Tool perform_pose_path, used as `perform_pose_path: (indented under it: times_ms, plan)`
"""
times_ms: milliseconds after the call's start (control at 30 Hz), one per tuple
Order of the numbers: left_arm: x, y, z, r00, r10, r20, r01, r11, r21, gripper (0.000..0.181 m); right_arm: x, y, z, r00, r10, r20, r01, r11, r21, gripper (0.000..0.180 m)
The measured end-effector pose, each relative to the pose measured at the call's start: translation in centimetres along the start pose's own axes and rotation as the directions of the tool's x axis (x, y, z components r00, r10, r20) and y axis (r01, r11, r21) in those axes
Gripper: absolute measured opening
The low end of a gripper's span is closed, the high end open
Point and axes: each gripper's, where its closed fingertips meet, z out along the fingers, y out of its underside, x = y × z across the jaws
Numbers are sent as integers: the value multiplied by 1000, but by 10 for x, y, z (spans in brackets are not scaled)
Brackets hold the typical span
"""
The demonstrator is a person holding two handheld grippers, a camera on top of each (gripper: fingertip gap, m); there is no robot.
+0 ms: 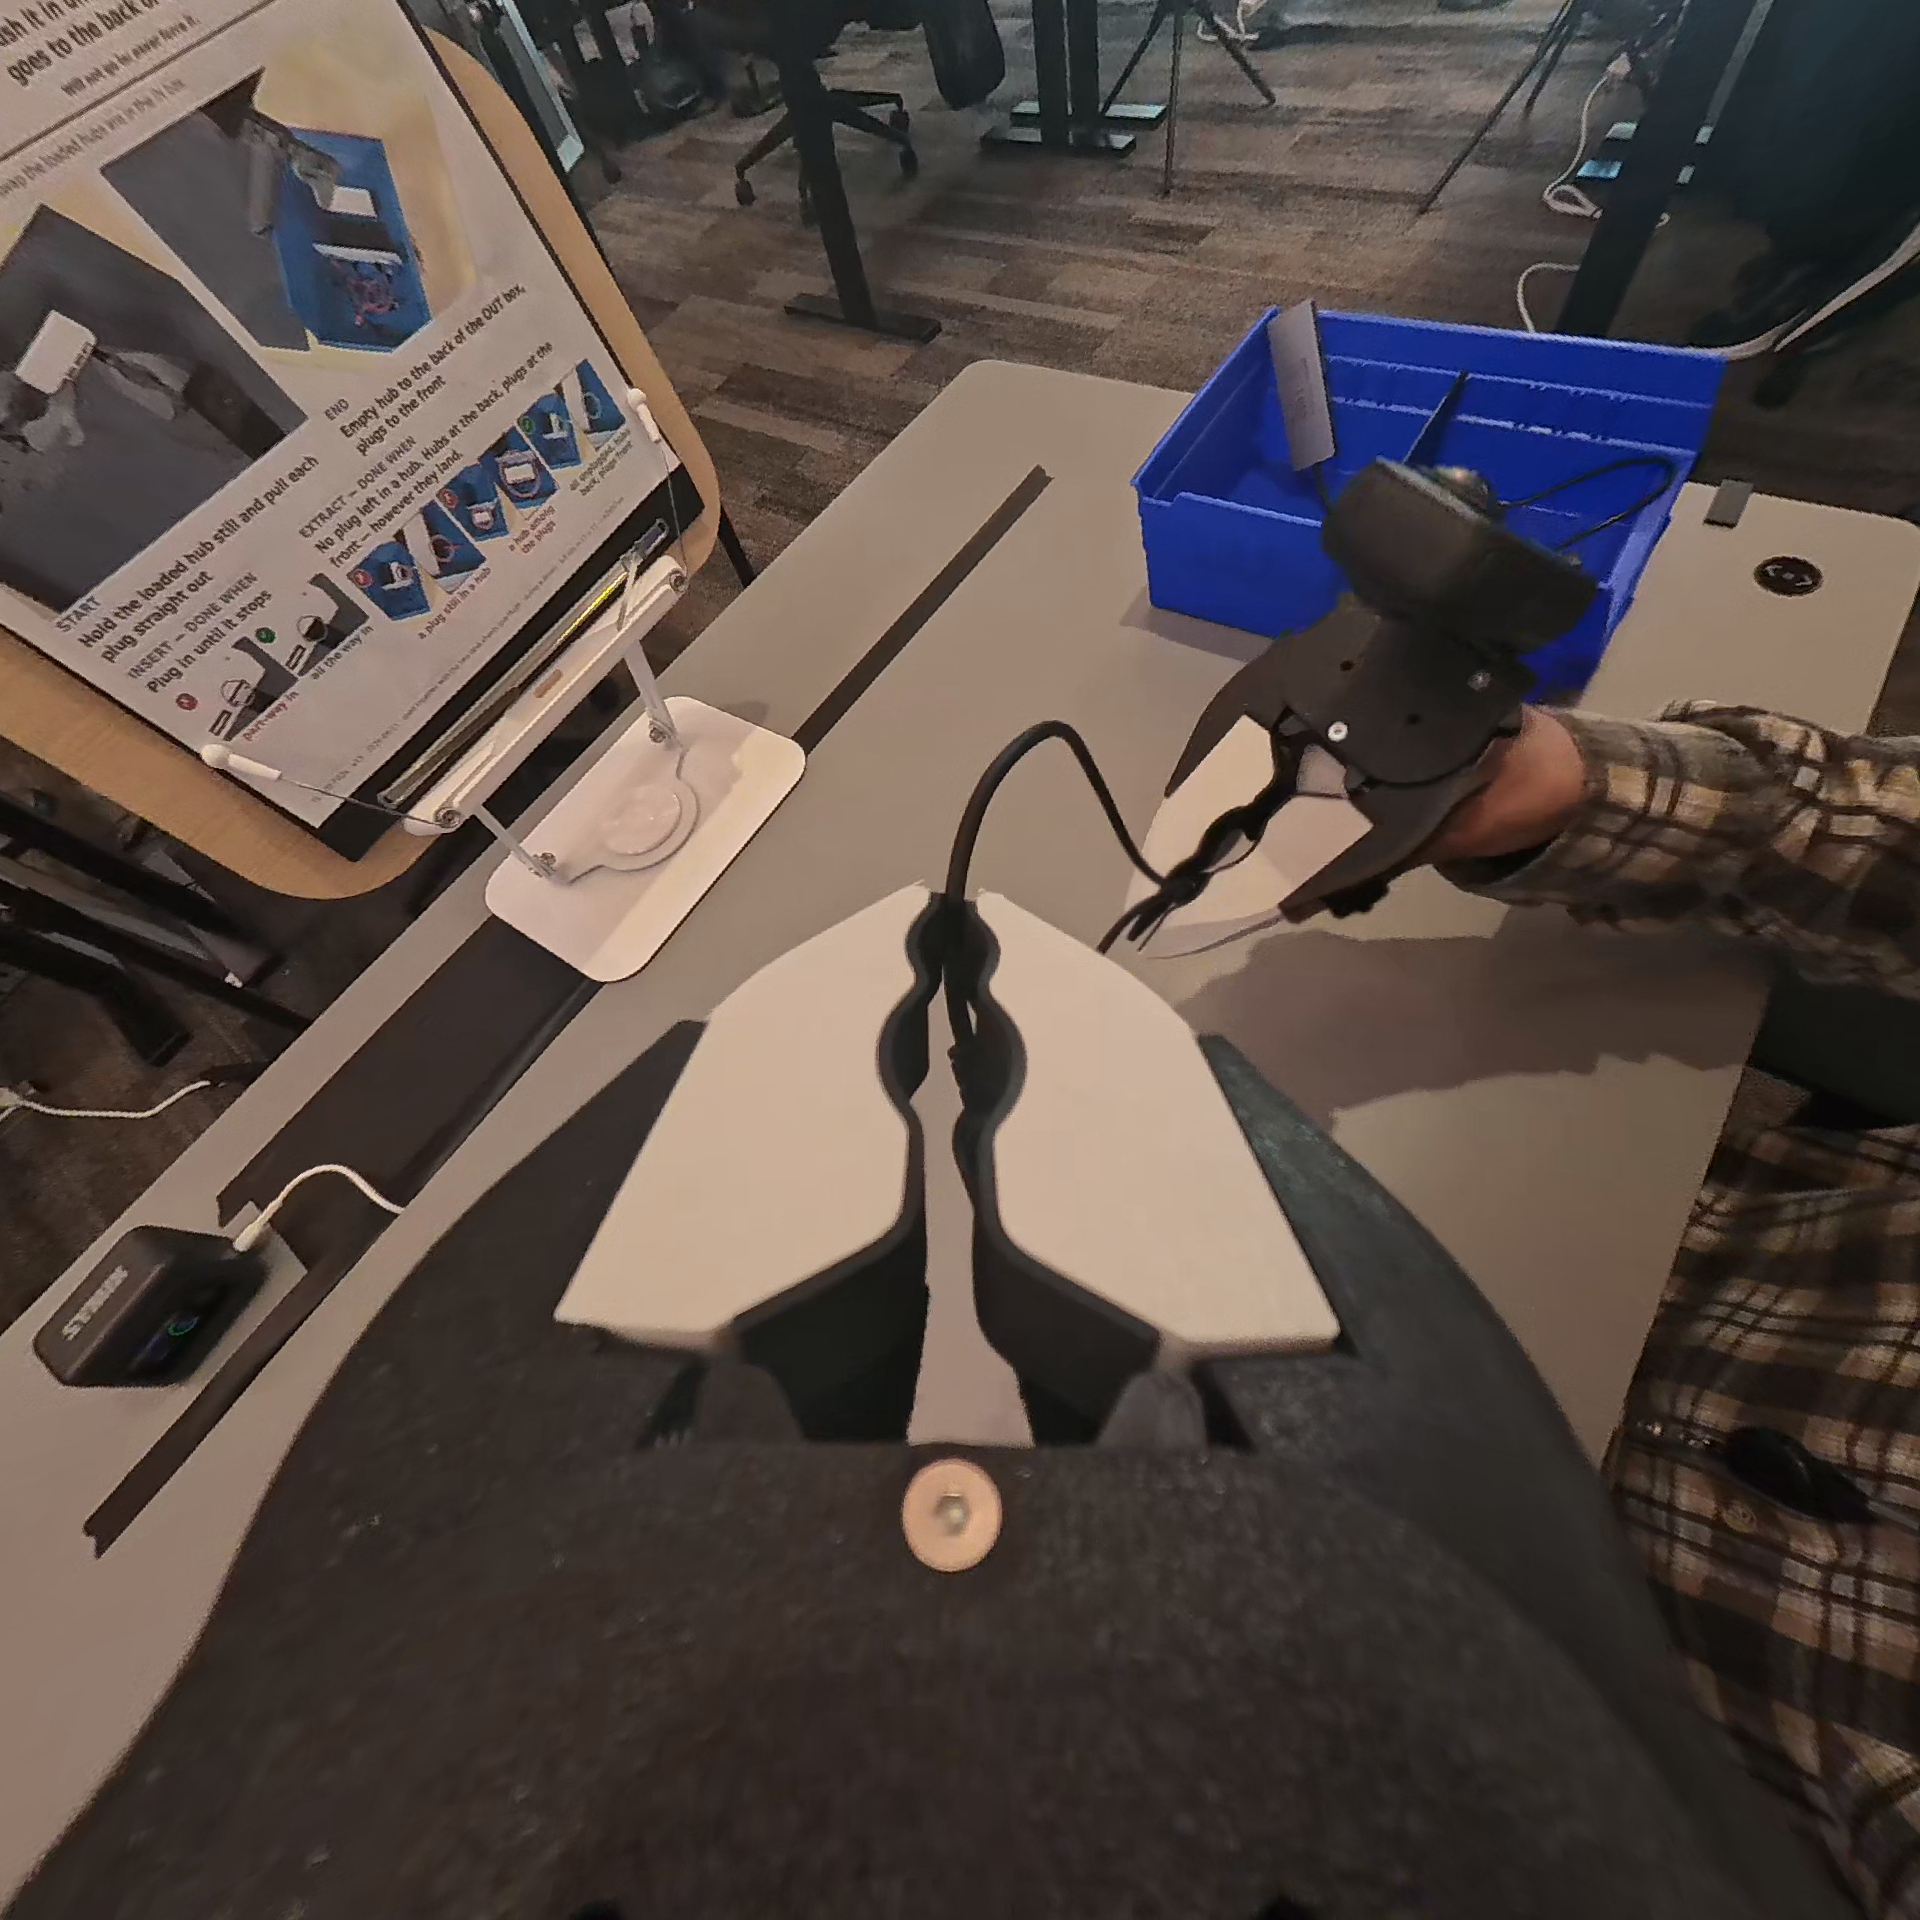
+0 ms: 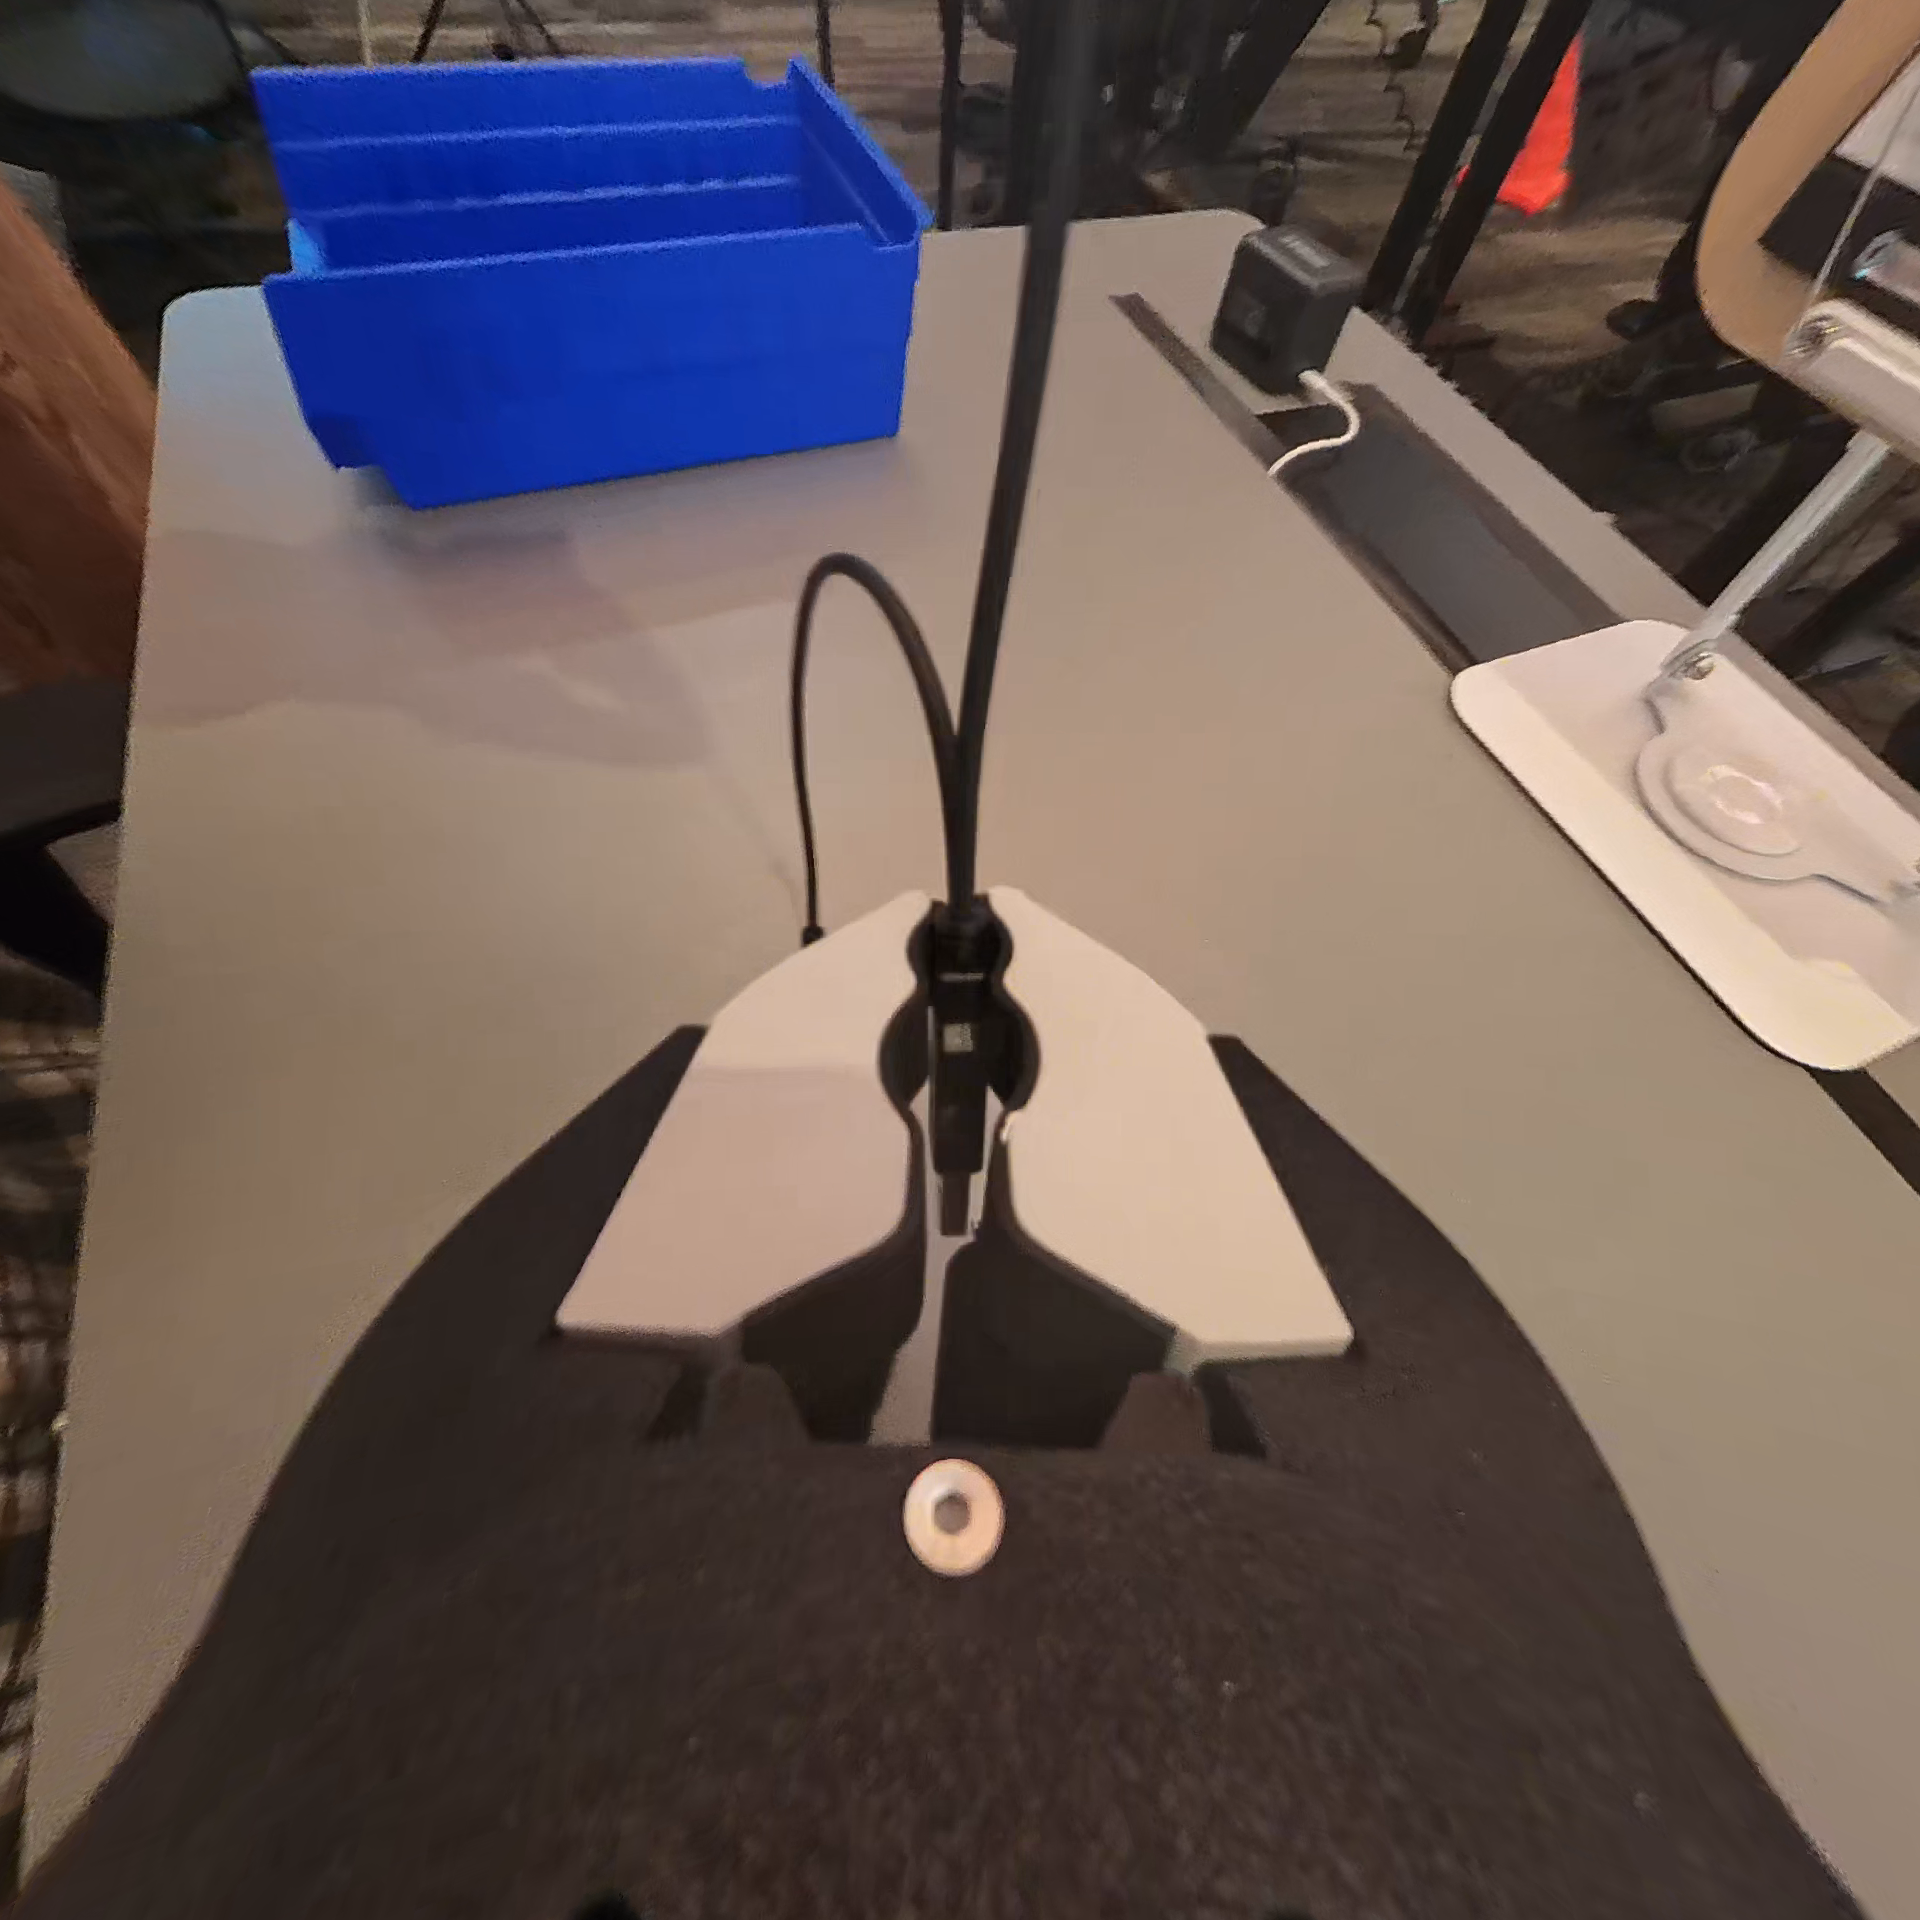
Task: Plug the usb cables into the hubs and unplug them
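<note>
Both grippers pinched closed over the table point(image 2: 520, 727), left gripper point(image 1: 951, 914) on limp cable point(image 1: 997, 790), right gripper point(image 2: 961, 914) on plug point(image 2: 956, 1049); grip the rigid plug, cable flops.

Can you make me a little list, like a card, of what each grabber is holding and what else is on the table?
left gripper: shut on a thin black cable
right gripper: shut on a black plug whose cable loops up in front
blue bin near the right gripper: a grey hub leans inside, with a black cable
other blue bin: no contents visible from this angle
table: grey
white stand: holds an instruction sheet
small black box: at the table edge, white cord attached
</note>
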Motion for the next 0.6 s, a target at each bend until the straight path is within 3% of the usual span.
perform_pose_path:
  times_ms: [133, 267, 333, 600]
  plan:
    - [-10, 12, 1, 999, 39, 23, -40, 998, 42, 7, -4, -8, -20, 998, 25, 59, -24, 1000, -12, 3]
    - [-20, 36, 21, 999, -41, 12, 40, 994, 99, 68, 5, -21, -61, 1000, 9, 28, -7, 998, -58, 3]
    - [-19, 52, 36, 997, -80, -21, 82, 987, 137, 87, 15, -28, -89, 999, -45, -28, 42, 994, -106, 3]
    - [-25, 105, 84, 969, -198, -151, 240, 905, 353, 85, 68, -44, -246, 924, -239, -298, 134, 934, -332, 3]
